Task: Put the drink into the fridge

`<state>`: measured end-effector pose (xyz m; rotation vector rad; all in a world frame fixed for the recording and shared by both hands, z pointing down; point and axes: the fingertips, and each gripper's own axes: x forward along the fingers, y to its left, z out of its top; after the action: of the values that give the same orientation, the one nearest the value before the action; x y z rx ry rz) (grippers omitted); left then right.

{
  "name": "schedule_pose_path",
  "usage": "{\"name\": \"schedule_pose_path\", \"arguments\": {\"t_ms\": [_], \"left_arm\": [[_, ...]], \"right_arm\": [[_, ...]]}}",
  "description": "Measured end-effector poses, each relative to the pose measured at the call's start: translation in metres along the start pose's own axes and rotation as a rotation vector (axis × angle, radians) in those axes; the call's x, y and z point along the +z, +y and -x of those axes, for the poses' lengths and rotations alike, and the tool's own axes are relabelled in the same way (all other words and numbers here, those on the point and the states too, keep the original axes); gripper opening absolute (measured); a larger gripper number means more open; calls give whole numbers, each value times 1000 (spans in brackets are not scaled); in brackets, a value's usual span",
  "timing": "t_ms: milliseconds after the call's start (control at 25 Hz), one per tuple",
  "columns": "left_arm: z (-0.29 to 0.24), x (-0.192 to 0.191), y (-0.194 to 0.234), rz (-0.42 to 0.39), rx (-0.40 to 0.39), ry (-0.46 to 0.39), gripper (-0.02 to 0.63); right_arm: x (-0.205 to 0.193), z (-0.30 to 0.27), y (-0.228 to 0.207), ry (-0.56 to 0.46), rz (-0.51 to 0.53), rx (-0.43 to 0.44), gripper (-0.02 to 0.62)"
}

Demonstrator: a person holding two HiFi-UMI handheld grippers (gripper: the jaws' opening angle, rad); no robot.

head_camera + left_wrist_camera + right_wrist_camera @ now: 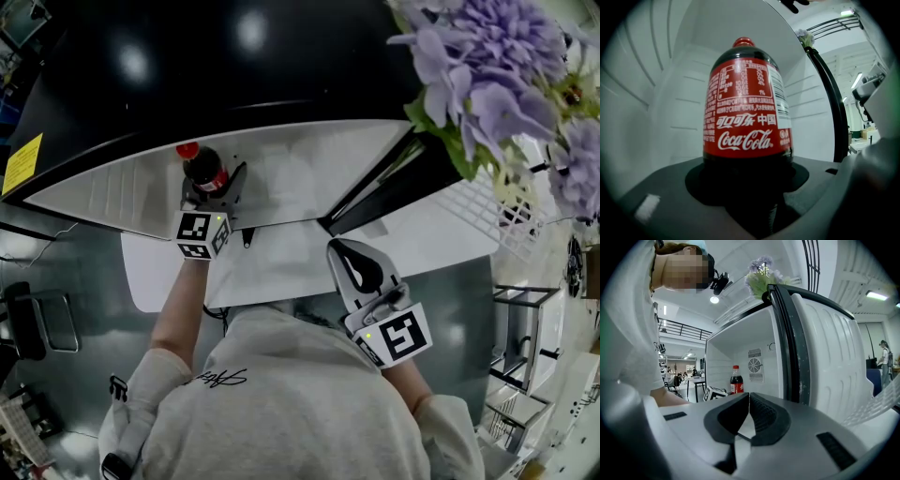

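Looking down in the head view, I see my left gripper [214,194] clamped on the cola bottle [204,171] at 10 o'clock, inside the open fridge [309,173]. My right gripper [351,258] hangs outside at 4 o'clock. Left gripper view: jaws hug the bottle's dark lower body; red cap, red label, white script. Right gripper view: jaws pressed together, empty; the bottle stands upright at 11 o'clock.

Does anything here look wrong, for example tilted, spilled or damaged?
Nothing stands out. The cola bottle stands upright and capped in the left gripper, inside the open fridge. No spill or damage shows.
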<state>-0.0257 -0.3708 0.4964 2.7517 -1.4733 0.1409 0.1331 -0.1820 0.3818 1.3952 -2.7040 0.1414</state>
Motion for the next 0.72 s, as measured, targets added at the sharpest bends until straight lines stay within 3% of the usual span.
{"name": "schedule_pose_path", "arguments": {"t_ms": [720], "left_arm": [[-5, -10, 7, -8, 10, 20, 268]], "right_arm": [[2, -3, 5, -15, -3, 20, 14]]}}
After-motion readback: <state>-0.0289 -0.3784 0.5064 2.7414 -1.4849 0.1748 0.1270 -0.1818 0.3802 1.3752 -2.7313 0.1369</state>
